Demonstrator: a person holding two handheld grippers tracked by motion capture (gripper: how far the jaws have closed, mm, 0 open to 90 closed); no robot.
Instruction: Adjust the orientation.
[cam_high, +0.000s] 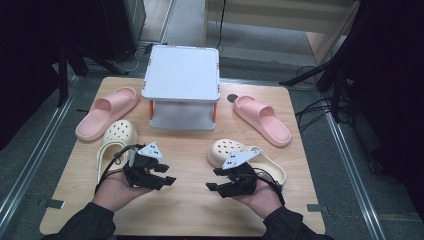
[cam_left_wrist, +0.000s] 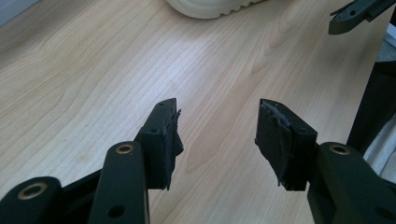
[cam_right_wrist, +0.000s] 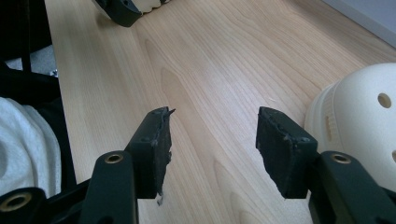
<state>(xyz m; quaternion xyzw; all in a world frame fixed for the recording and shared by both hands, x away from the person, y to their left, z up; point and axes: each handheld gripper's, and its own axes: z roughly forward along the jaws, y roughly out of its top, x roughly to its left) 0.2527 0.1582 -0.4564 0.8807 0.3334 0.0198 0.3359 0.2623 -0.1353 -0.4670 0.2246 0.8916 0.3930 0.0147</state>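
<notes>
Both grippers, left gripper (cam_high: 169, 173) and right gripper (cam_high: 211, 179), hover released between two cream clogs (cam_high: 118, 141).

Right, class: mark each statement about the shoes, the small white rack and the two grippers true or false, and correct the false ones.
1. Both grippers hold a shoe. False: the left gripper and right gripper are open over bare table.
2. Two pink slides lie on the table. True: left pink slide, right pink slide.
3. A cream clog sits on top of the white rack. False: the left cream clog and right cream clog lie on the table.
4. The rack stands between the pink slides. True.
</notes>
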